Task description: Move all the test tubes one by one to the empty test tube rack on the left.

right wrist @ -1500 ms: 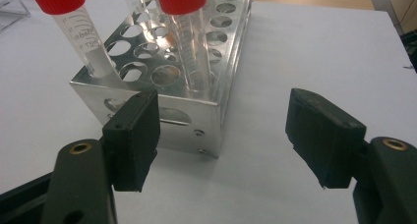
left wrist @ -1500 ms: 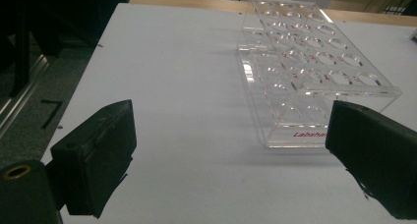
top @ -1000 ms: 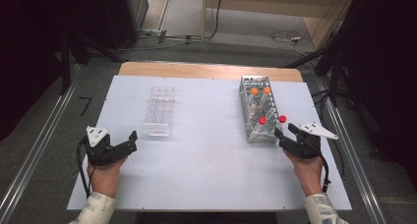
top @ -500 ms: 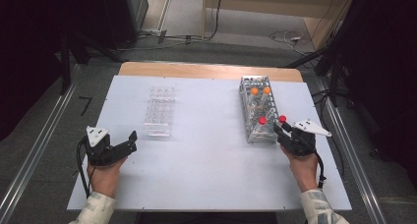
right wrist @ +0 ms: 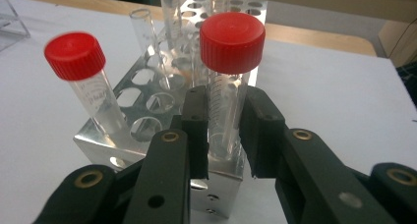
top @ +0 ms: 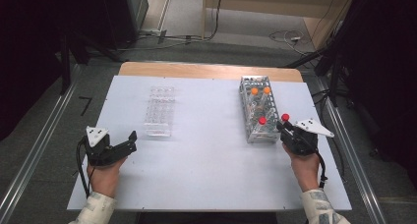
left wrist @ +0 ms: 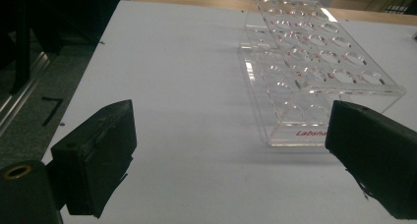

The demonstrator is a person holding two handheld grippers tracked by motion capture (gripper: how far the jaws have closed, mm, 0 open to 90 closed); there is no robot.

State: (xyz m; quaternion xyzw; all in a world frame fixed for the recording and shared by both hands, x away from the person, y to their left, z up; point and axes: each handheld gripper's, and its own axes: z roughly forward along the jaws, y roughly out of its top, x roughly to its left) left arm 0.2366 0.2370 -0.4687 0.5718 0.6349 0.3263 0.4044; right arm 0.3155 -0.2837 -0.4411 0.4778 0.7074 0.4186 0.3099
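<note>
Gripping a red-capped tube (right wrist: 227, 86) at the near corner of the metal rack (top: 258, 111), the right gripper (right wrist: 222, 130) has just been closing its fingers (right wrist: 195, 130) on the tube's clear body, which stands in its hole, not yet lifted. A second red-capped tube (right wrist: 83, 81) and two orange-capped ones (top: 260, 91) wait in that rack. Far left of the rack, the clear rack (left wrist: 314, 67) stands empty; the left gripper (top: 114, 148) rests open before it on the surface (top: 206, 165), so the job looks barely begun
</note>
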